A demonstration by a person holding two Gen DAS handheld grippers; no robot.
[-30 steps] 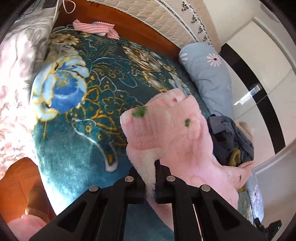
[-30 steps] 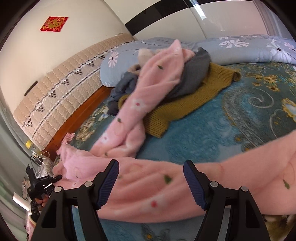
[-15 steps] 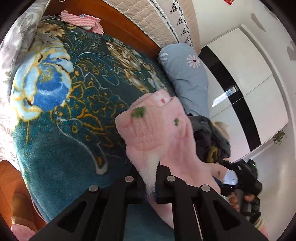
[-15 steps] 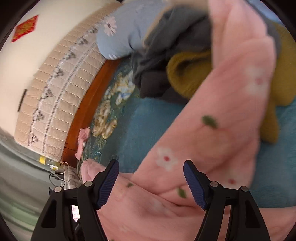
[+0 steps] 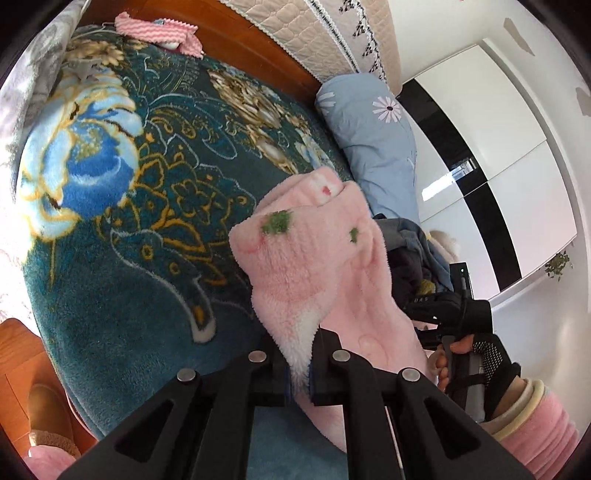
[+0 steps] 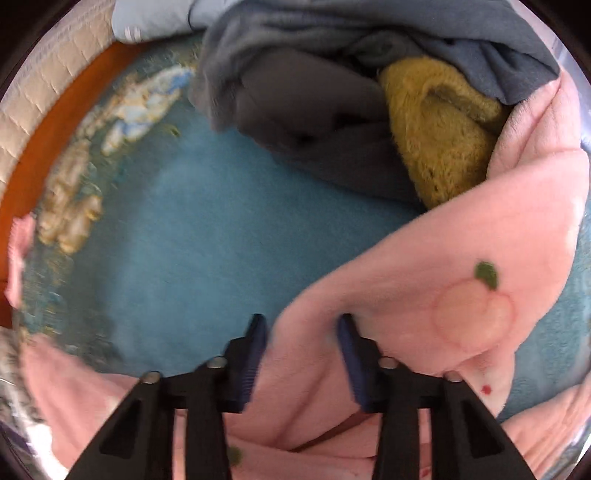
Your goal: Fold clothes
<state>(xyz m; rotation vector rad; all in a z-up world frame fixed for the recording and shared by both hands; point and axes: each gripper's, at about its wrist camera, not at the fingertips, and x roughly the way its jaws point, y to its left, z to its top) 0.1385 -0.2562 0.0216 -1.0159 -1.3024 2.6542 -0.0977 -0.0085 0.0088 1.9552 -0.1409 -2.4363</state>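
Note:
A pink fleece garment [image 5: 317,273] with peach and leaf prints lies across a teal floral blanket [image 5: 122,206]. My left gripper [image 5: 300,363] is shut on one end of it and holds it raised off the bed. In the right wrist view the same pink garment [image 6: 461,295] runs from the clothes pile down between my fingers. My right gripper [image 6: 301,339] is open, its blue pads on either side of a fold of the pink fleece. The right gripper also shows in the left wrist view [image 5: 450,317], low at the right, beside the garment.
A pile of grey [image 6: 314,110] and mustard [image 6: 439,136] clothes sits just beyond the pink garment. A light blue daisy pillow [image 5: 373,140] lies by the quilted headboard [image 5: 314,33]. A pink striped cloth [image 5: 159,31] lies at the bed's far edge. Wooden floor and a slipper [image 5: 48,417] show at lower left.
My right gripper has dropped close to the bed and its jaws have narrowed around a fold of the pink garment. My left gripper keeps its hold and has shifted slightly.

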